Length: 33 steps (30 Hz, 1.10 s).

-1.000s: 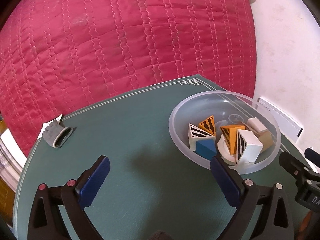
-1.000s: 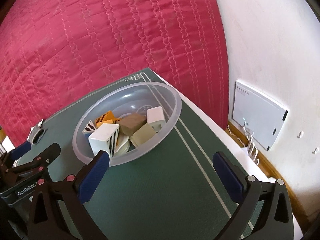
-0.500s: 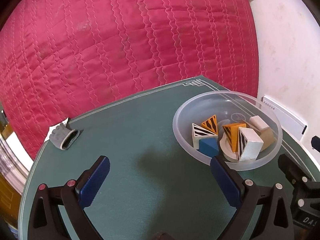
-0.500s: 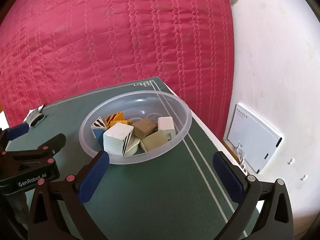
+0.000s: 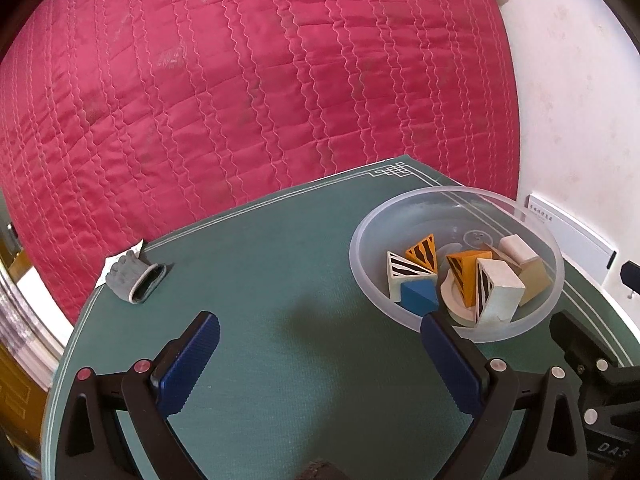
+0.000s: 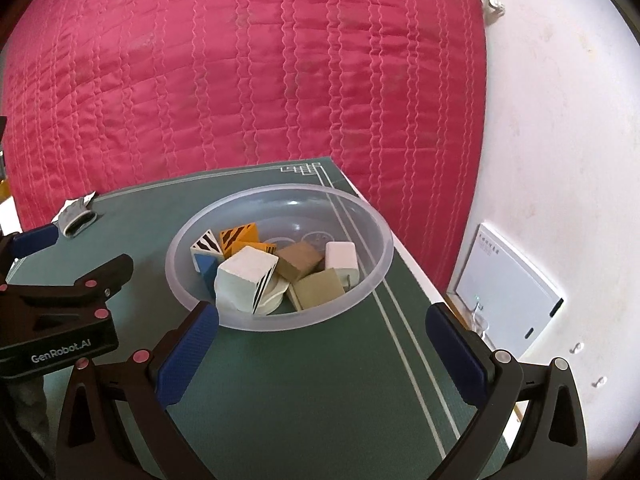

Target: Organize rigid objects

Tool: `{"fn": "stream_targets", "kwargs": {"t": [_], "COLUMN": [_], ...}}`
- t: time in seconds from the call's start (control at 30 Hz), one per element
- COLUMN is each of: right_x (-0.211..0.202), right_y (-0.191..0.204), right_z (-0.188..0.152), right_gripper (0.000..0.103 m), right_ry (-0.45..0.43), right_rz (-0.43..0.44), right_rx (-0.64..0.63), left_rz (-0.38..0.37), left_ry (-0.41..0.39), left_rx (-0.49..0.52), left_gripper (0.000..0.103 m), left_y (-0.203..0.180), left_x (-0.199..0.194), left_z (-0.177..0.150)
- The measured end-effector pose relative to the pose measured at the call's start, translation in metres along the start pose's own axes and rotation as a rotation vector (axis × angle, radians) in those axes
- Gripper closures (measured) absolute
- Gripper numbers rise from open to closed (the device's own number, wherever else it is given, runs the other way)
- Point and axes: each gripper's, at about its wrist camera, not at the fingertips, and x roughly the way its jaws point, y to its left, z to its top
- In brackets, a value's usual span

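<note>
You hold both grippers, left (image 5: 320, 344) and right (image 6: 322, 332), spread and empty just short of the bowl (image 6: 280, 322) on the counter (image 5: 260, 264), since the blocks (image 6: 246, 276) already sit heaped inside.

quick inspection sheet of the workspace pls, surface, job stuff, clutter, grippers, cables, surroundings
surface: green table mat with pale border lines, mostly bare.
job's things: clear plastic bowl near the mat's far right corner, holding wooden blocks: blue block, striped orange wedges, white striped block, tan blocks, white block.
clutter: grey glove at the mat's far left edge.
grippers: left gripper jaws open, empty, over bare mat beside the bowl; right gripper jaws open, empty, just short of the bowl.
cables: nothing seen.
surroundings: red quilted cover behind the table, white wall, white wall panel.
</note>
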Motion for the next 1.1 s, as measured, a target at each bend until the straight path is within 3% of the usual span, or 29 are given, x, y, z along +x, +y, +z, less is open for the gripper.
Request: {"fn": "stream_targets", "kwargs": {"t": [1.1], "right_x": [0.0077], "right_y": [0.0055], "right_z": [-0.0066], "right_gripper": [0.0], "right_ry": [0.037], "right_rz": [0.028], "right_rx": [-0.006], "left_rz": [-0.023], "left_ry": [0.009], "left_rx": [-0.003], "left_gripper": [0.001], "left_y": [0.0003], "left_x": [0.0016], "left_z": [-0.0055]}}
